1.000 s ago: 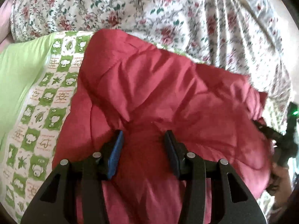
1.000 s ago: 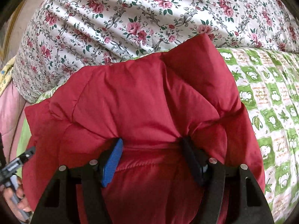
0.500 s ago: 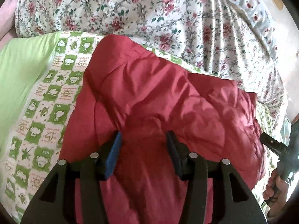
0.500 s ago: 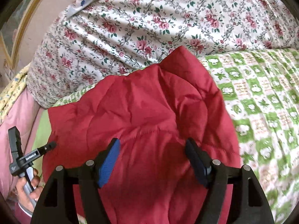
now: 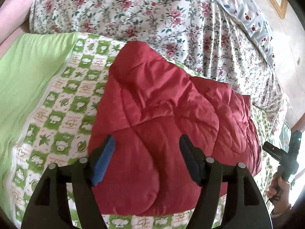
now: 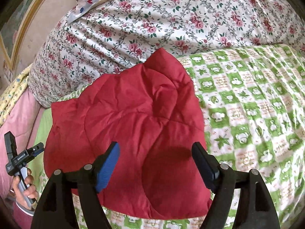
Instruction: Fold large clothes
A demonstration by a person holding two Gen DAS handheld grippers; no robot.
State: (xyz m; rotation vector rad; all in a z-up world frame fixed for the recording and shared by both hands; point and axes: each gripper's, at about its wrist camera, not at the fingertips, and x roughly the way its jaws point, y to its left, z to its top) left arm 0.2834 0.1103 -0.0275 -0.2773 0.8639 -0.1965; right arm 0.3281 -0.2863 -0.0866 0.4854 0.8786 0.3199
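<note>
I see the red jacket [image 5: 167,126] folded in a bundle on the green checked bedsheet [image 6: 247,103], just in front of the flowered quilt [image 5: 152,13]. My left gripper [image 5: 146,148] and right gripper [image 6: 156,156] both hang above the jacket, jaws spread wide, holding nothing

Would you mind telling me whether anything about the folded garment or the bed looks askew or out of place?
Mostly tidy. The red padded jacket lies as a puffy, rumpled bundle on the green checked blanket, and one corner pokes up toward the floral duvet rather than lying flat. Both the left gripper and the right gripper are open above it. No damage or spills show.
</note>
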